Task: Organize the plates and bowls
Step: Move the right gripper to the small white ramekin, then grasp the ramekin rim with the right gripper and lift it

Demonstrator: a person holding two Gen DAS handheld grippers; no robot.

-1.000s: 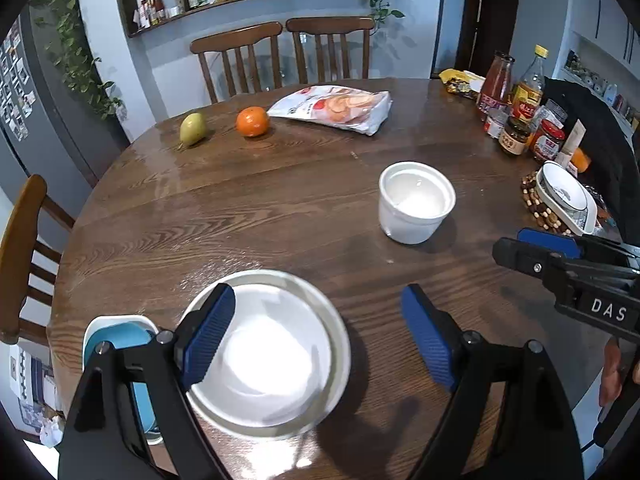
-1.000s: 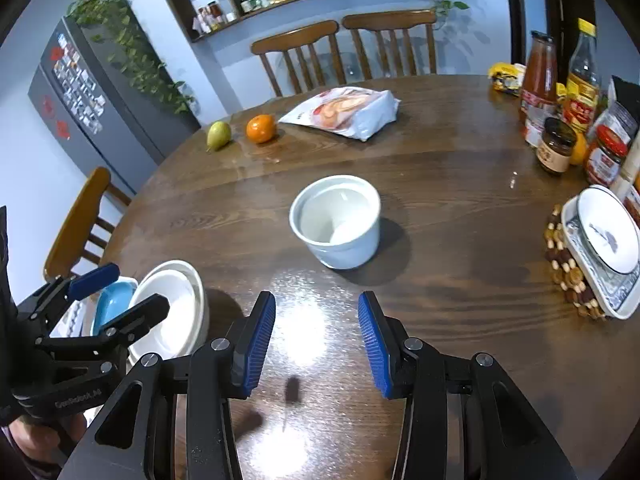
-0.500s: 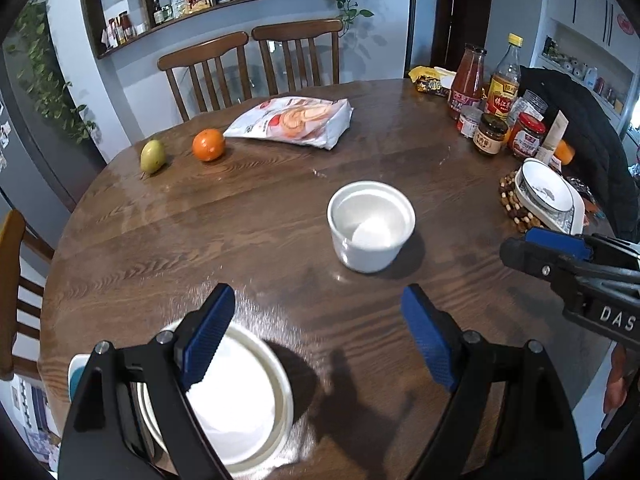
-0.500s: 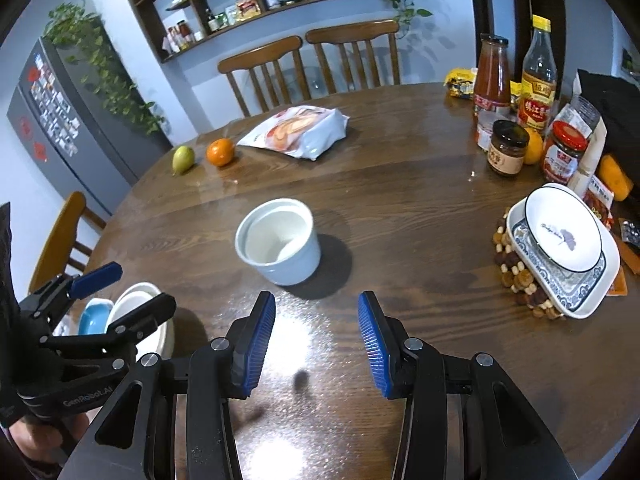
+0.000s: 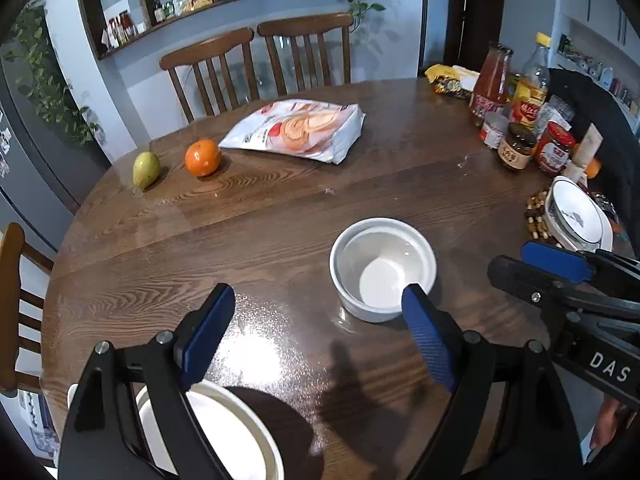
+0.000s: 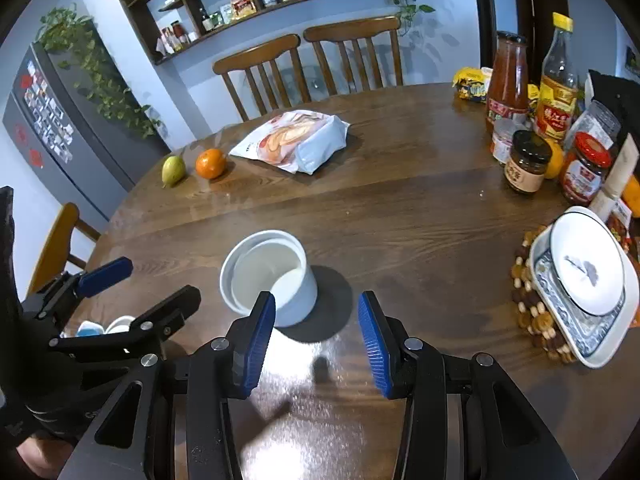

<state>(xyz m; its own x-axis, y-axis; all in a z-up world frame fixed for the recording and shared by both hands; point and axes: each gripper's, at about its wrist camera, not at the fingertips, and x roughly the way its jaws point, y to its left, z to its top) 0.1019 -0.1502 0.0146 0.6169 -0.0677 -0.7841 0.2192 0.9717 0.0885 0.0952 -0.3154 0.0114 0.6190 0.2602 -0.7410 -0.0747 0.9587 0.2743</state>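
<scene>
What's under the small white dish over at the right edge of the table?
The small white dish sits in a larger blue-patterned plate, which rests on a beaded wooden trivet. The plate's centre and most of the trivet are covered, so anything else between them is hidden.

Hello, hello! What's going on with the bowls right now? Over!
Both tools, left and right, open, empty. White bowl upright on table, untouched. Nothing in the way.
</scene>
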